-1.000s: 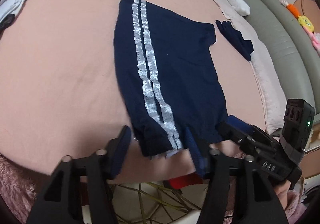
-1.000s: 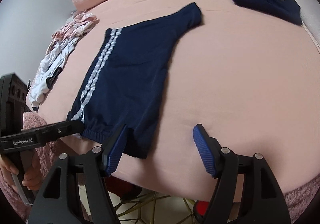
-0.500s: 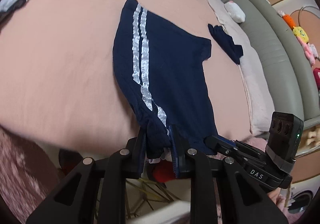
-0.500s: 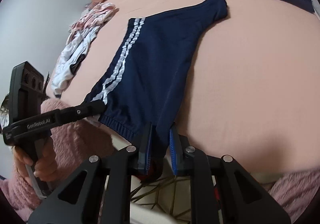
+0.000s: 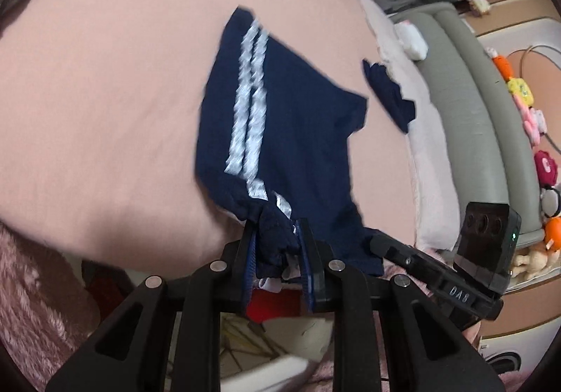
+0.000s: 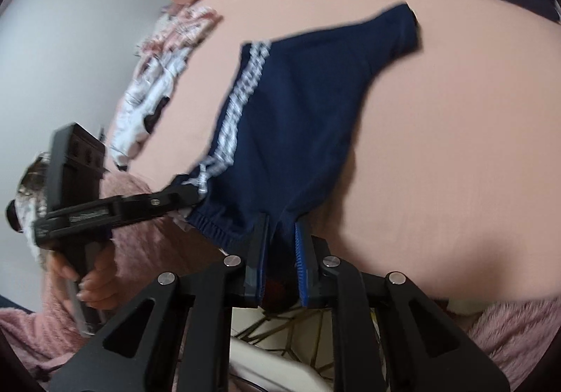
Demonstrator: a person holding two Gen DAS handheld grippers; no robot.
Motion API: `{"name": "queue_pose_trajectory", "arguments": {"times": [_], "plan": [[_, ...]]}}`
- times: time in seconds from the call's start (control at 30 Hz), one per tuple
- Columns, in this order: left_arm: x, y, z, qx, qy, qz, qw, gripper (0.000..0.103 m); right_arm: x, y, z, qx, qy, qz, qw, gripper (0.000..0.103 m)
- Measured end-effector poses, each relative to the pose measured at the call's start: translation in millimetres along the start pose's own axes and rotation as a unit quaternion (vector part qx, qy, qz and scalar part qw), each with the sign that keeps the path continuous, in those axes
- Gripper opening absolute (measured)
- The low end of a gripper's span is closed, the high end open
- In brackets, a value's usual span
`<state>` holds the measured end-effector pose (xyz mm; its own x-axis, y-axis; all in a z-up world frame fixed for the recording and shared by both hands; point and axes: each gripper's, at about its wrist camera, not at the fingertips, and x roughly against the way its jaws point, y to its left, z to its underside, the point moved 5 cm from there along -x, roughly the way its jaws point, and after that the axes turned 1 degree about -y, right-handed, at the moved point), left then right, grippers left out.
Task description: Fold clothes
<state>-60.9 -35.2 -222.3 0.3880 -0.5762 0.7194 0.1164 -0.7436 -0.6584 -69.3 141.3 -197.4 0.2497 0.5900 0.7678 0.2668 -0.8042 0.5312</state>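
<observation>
Left gripper (image 5: 277,252): you are clamping the navy shorts (image 5: 287,132) waistband, lower centre.
Right gripper (image 6: 280,248): you are pinching the same waistband's other corner.

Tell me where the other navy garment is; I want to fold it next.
The small navy garment lies on the pink bed, beyond the striped shorts toward the grey sofa; in the right wrist view it sits top right.
</observation>
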Motion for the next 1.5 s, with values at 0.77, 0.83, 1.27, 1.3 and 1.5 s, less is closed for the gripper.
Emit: {"name": "queue_pose_trajectory", "arguments": {"times": [0.77,0.83,1.27,1.3,1.5], "plan": [[-5,21,-5,0.06,0.012,0.037,0.9974,0.023,-36,-15,17,-0.065,0.071,-0.011,0.995,0.055],[-9,23,1,0.062,0.02,0.033,0.9973,0.023,-40,-14,23,-0.078,0.049,-0.037,0.995,0.056],[-11,9,42,0.033,0.069,0.002,0.9971,0.023,-30,14,46,-0.045,0.08,-0.043,0.995,0.012],[-9,6,42,0.026,0.071,-0.002,0.9971,0.023,-30,14,44,-0.051,0.08,-0.047,0.994,0.012],[8,-12,19,0.04,0.087,0.035,0.9948,0.023,-13,17,20,-0.055,0.068,-0.072,0.994,0.012]]}}
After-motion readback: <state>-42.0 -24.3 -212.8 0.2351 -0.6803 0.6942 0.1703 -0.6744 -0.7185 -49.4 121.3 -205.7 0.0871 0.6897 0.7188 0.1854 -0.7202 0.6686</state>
